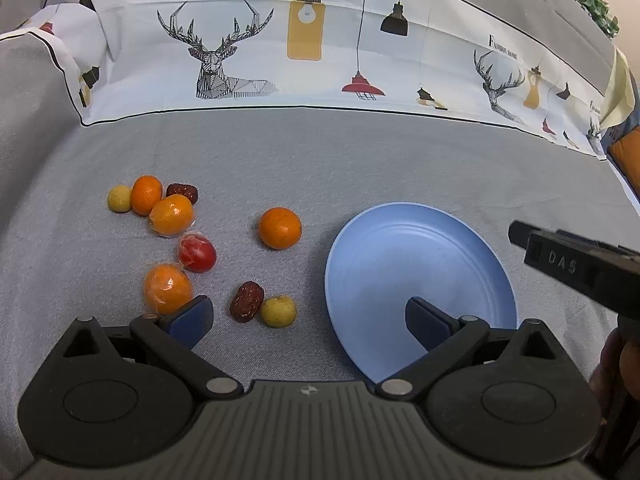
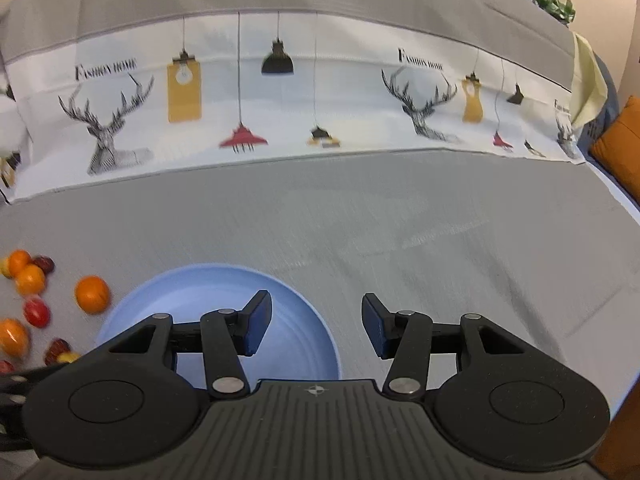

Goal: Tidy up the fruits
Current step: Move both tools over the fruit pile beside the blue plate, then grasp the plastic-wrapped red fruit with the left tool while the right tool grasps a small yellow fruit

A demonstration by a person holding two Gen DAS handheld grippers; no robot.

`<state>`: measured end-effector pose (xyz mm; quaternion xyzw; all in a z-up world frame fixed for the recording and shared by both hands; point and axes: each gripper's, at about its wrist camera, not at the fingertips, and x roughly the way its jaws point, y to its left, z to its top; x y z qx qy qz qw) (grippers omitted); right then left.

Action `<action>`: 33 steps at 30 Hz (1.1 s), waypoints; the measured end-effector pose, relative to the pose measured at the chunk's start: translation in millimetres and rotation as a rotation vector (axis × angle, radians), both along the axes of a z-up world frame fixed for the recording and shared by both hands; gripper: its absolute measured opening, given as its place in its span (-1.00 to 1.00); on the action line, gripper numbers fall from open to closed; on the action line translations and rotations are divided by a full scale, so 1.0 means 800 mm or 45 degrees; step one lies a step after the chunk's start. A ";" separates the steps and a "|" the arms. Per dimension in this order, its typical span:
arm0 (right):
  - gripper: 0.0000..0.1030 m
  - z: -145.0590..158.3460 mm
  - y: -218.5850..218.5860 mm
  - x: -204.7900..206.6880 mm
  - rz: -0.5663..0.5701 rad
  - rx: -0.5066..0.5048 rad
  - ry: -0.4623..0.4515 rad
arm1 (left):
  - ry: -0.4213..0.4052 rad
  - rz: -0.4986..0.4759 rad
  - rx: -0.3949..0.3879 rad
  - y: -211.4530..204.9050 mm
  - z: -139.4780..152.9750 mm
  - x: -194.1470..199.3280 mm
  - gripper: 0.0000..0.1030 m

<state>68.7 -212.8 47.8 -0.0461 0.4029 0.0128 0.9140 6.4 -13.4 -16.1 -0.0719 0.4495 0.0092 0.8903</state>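
- Fruits (image 1: 280, 228) lie loose on the grey cloth left of the empty blue plate (image 1: 420, 248); none is plated yet.
- Left gripper (image 1: 308, 316) gapes wide, empty, above the date (image 1: 247, 301).
- Right gripper (image 2: 316, 328) half-open, empty, at the plate's rim.
- Next, probably: close on one fruit and carry it over.

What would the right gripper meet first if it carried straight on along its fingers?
Probably the bare grey cloth just beyond the blue plate; the right gripper is open and empty, though depth is unclear.

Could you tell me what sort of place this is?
Probably a home sofa or bed: grey cloth, a printed "Fashion Home" cover behind, an orange cushion at the right.
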 end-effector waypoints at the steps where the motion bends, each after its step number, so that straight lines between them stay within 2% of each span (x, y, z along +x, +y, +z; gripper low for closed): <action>1: 0.01 0.003 0.001 -0.001 0.004 0.006 -0.018 | 0.000 -0.002 -0.001 0.001 0.000 0.000 0.99; 5: 0.01 0.010 0.005 -0.003 0.000 0.028 -0.067 | -0.002 -0.009 -0.008 0.000 0.001 -0.001 0.99; 12: 0.01 0.009 0.006 -0.002 0.002 0.042 -0.051 | -0.006 -0.029 -0.018 -0.001 0.002 -0.001 0.98; 17: 0.01 0.009 0.010 -0.005 0.044 0.047 -0.044 | -0.014 -0.053 -0.025 -0.004 0.002 -0.002 0.87; 20: 0.00 0.008 0.012 -0.005 0.060 0.053 -0.039 | -0.035 -0.078 -0.022 -0.004 0.005 -0.005 0.53; 22: -0.01 0.008 0.013 -0.005 0.072 0.068 -0.036 | -0.062 -0.083 -0.022 0.000 0.009 -0.008 0.05; 23: -0.01 0.008 0.014 -0.005 0.078 0.077 -0.035 | -0.086 -0.082 -0.021 0.003 0.014 -0.010 -0.07; 25: -0.06 0.010 0.017 -0.006 0.090 0.096 -0.043 | -0.144 -0.080 -0.017 0.015 0.027 -0.014 -0.56; 27: -0.16 0.014 0.020 -0.008 0.107 0.119 -0.059 | -0.192 -0.081 -0.043 0.033 0.044 -0.017 -0.78; 28: -0.23 0.017 0.023 -0.009 0.120 0.133 -0.068 | -0.215 -0.086 -0.066 0.044 0.054 -0.019 -0.83; 29: -0.40 0.019 0.025 -0.009 0.136 0.152 -0.075 | -0.234 -0.090 -0.071 0.054 0.063 -0.019 -0.83; 31: -0.60 0.024 0.029 -0.012 0.176 0.207 -0.086 | -0.259 -0.101 -0.048 0.076 0.081 -0.019 -0.84; 33: -0.74 0.029 0.033 -0.014 0.226 0.256 -0.102 | -0.222 -0.117 -0.055 0.106 0.093 -0.015 -0.84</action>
